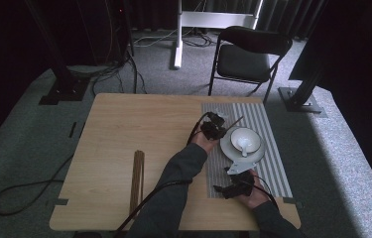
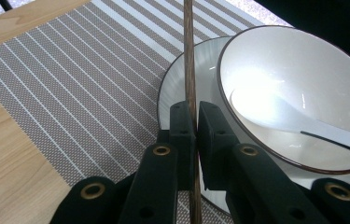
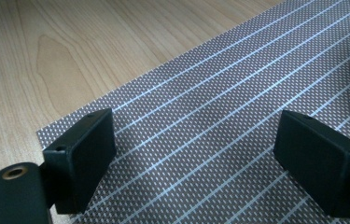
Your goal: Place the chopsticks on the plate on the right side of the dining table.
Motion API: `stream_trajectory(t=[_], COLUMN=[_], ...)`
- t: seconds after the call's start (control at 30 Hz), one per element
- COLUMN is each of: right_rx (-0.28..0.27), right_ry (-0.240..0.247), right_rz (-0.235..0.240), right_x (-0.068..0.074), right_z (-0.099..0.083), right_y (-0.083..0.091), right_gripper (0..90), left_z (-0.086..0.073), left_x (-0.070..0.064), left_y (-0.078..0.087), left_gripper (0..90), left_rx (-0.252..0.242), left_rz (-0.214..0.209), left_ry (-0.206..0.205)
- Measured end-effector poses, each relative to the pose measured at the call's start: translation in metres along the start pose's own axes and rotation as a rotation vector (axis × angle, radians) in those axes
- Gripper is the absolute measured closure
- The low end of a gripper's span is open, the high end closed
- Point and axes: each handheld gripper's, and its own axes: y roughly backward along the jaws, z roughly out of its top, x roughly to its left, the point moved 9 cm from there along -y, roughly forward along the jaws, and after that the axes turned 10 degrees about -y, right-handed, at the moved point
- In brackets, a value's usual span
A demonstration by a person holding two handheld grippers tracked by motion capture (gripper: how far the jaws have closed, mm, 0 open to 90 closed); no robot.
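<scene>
Crowded at the mat's centre: a white bowl with a spoon inside sits on a plate, blocking the middle of the striped placemat. The left gripper, at 9 o'clock of the bowl, pinches a chopstick that passes just beside the plate's rim. The right gripper, at 6 o'clock, hangs with jaws spread above bare mat. From the bowl's 9 o'clock the wooden table lies open as far as a bundle of chopsticks near the front edge.
</scene>
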Motion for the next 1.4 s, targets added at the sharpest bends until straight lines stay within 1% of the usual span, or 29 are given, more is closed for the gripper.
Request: stream_trajectory(t=[0.13, 0.27, 0.4, 0.63, 0.83, 0.87, 1.17, 1.4], right_rx=[0.0, 0.0, 0.0, 0.0, -0.001, 0.0, 0.0, -0.001], right_ry=[0.001, 0.0, -0.001, -0.002, -0.001, -0.002, -0.002, -0.002], right_rz=[0.0, 0.0, 0.0, 0.0, -0.001, -0.001, -0.001, -0.002], right_x=[0.0, 0.0, 0.0, 0.0, 0.0, 0.0, 0.0, 0.0], right_z=[0.0, 0.0, 0.0, 0.0, 0.0, 0.0, 0.0, 0.0], right_y=[0.0, 0.0, 0.0, 0.0, 0.0, 0.0, 0.0, 0.0], right_gripper=[12.0, 12.4, 12.4, 12.4, 12.4, 12.5, 12.5, 12.5], left_z=[0.0, 0.001, -0.001, -0.002, -0.004, -0.003, -0.003, -0.003], left_x=[0.0, -0.001, 0.0, -0.003, -0.003, -0.003, -0.003, -0.001], left_y=[-0.004, -0.005, -0.011, -0.019, -0.025, -0.026, -0.034, -0.038], left_gripper=[84.6, 84.5, 84.5, 84.5, 84.5, 84.6, 84.6, 84.6], left_rx=[0.004, -0.012, 0.001, 0.021, 0.033, 0.032, 0.044, 0.048], left_rz=[0.001, -0.006, -0.005, -0.001, 0.001, 0.003, 0.008, 0.007], left_ry=[0.003, 0.009, 0.019, 0.007, 0.011, 0.016, 0.01, 0.019])
